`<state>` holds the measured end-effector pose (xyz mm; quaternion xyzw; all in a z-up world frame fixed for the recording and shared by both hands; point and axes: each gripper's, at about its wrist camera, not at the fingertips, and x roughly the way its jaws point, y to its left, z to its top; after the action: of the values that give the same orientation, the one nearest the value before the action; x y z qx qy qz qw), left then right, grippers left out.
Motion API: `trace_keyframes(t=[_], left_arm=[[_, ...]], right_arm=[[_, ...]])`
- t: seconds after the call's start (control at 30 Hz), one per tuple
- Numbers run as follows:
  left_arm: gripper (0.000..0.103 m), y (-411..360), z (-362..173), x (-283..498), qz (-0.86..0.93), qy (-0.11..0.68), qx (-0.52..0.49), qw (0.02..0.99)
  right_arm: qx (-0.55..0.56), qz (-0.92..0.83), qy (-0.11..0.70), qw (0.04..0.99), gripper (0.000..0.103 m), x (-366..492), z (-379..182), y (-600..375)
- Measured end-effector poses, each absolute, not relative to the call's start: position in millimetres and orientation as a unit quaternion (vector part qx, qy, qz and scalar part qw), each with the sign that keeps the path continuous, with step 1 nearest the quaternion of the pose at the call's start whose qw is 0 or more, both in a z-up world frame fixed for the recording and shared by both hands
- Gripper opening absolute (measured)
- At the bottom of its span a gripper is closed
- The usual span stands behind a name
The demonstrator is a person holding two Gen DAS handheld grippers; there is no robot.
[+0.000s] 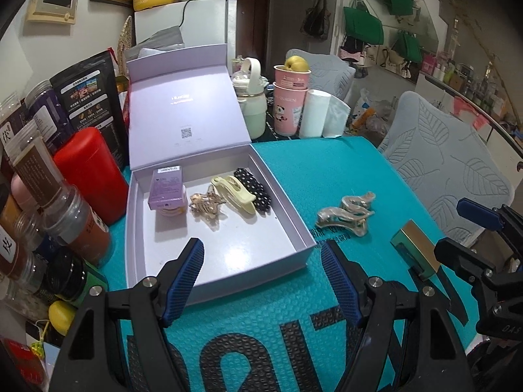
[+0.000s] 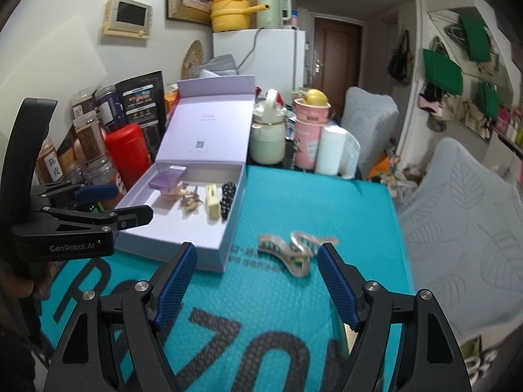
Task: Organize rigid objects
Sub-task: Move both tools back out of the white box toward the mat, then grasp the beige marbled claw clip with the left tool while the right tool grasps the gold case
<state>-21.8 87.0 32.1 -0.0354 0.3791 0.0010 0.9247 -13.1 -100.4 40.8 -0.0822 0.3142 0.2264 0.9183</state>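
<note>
L gripper (image 1: 263, 263): jaws spread wide, nothing between the pads. I have it hovering over the near edge of the lilac box (image 1: 295, 233), w/ the L pad above the box floor and the R pad just outside the near-right corner, over the teal mat (image 1: 261, 313).

R gripper (image 2: 256, 266): jaws also spread wide, empty. It sits above the mat, just short of the clear hair claw (image 2: 295, 251). From the R wrist cam the claw lies between the two pad tips but slightly beyond them; not touching, as far as I can tell. That view is a bit blurred.

Task items:
- Clear hair claw: on the mat, outside the box, near its right wall, lying on its side.
- Inside box, along the far wall, L to R: purple carton (image 1: 166, 187) resting on a small round jar, gold-tone clip (image 1: 206, 207), pale yellow clip (image 1: 233, 194), black dotted clip (image 1: 253, 189). Yellow and black clips lie side by side, touching. Near half of box floor bare.
- Box lid (image 1: 186, 114) stands open at the far side, tilted back.
- Gold-green small box (image 1: 415, 248) on the mat to the right of the clear claw, next to the R gripper as seen from the L wrist cam.

Surroundings: red canister (image 1: 91, 173) and spice jars (image 1: 65, 215) left of box; pink cups (image 1: 289, 104) w/ a yellow fruit on top beyond the mat.
</note>
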Motion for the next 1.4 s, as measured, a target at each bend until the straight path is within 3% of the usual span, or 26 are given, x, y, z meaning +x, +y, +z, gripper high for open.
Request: trace_keyframes(t=[0.23, 0.3, 0.83, 1.4], left_arm=[[0.075, 72, 23, -38, -0.028, 0.378, -0.036, 0.925], [0.103, 69, 20, -41, -0.031, 0.379, -0.031, 0.924], [0.103, 33, 2, -32, -0.073, 0.393, -0.017, 0.917], [0.103, -14, -12, 41, -0.141, 0.407, 0.006, 0.902]], right_arm=[[-0.067, 0.205, 0.325, 0.921, 0.077, -33, 30, -117], [-0.063, 0.200, 0.326, 0.922, 0.077, -38, 28, -120], [-0.035, 0.161, 0.347, 0.923, 0.077, -46, 6, -161], [-0.020, 0.147, 0.387, 0.910, 0.077, 1, -25, -202]])
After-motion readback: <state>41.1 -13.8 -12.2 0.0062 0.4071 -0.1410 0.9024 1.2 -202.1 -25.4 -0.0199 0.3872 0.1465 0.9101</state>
